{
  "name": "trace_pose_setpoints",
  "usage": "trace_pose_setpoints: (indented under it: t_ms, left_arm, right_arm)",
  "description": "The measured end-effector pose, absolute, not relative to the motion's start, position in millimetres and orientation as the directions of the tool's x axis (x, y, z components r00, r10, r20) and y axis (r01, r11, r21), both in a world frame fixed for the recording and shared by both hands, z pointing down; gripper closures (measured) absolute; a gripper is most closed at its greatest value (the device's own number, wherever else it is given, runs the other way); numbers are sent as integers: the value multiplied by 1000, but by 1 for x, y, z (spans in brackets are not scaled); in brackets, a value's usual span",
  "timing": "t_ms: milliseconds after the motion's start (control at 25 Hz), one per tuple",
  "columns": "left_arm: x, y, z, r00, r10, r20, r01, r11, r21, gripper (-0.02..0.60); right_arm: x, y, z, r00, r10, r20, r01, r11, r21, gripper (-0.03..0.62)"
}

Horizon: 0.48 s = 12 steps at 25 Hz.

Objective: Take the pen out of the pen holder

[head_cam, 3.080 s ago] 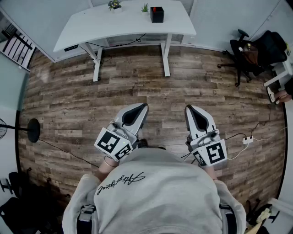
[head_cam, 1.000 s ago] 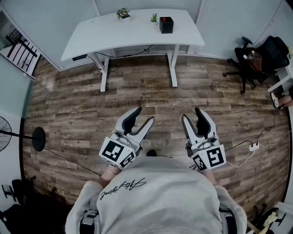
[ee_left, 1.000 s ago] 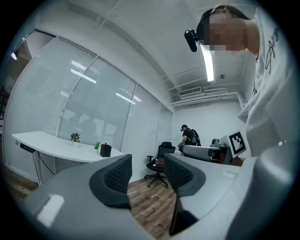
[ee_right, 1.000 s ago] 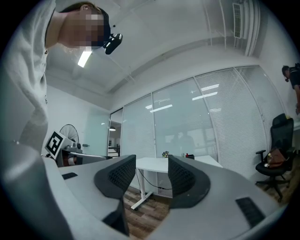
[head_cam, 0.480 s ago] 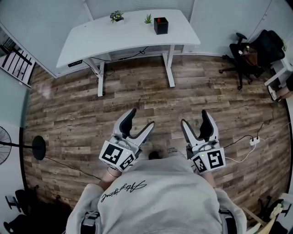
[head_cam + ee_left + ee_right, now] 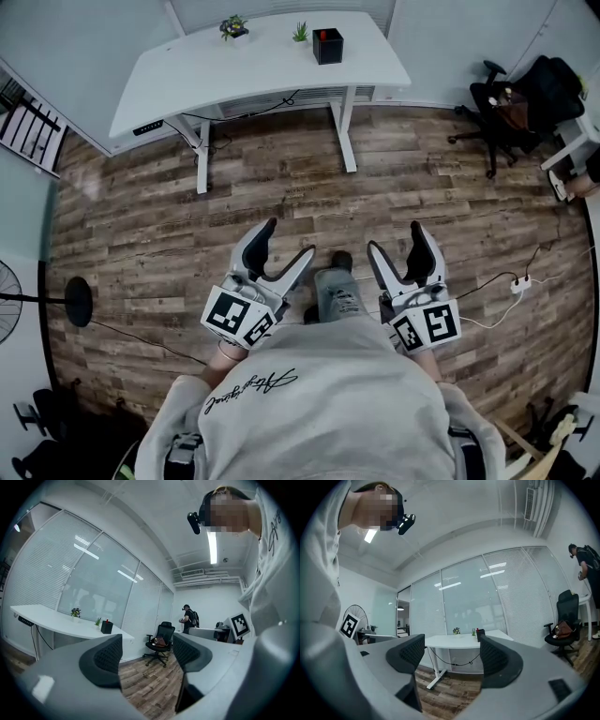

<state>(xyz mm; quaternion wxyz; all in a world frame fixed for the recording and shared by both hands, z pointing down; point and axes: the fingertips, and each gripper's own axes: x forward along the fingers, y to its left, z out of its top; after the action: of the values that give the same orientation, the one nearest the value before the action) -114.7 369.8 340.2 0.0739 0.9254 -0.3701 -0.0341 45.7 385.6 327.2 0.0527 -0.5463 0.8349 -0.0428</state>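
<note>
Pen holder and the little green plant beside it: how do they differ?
The pen holder is black and boxy; the plant is green and leafy. The pen holder looks larger than the plant. The pen holder shows something red at its top; the plant shows none. Both stand on the white desk, near its far edge.

Your left gripper [image 6: 289, 239] and right gripper [image 6: 396, 237] point forward over the wood floor [image 6: 169, 206]. Their jaws have just opened wide, with nothing between them. Well ahead of both, the black pen holder [image 6: 326, 47] stands on the white desk [image 6: 244, 67].
</note>
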Motion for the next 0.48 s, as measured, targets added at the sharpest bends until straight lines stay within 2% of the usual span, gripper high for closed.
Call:
trace_pose_setpoints:
  t_ms: [480]
  left_arm:
    - [-98, 310, 339, 710, -704, -16, -694, -702, 160, 256]
  right_arm:
    - [61, 319, 329, -430, -901, -54, -889, 433, -146, 243]
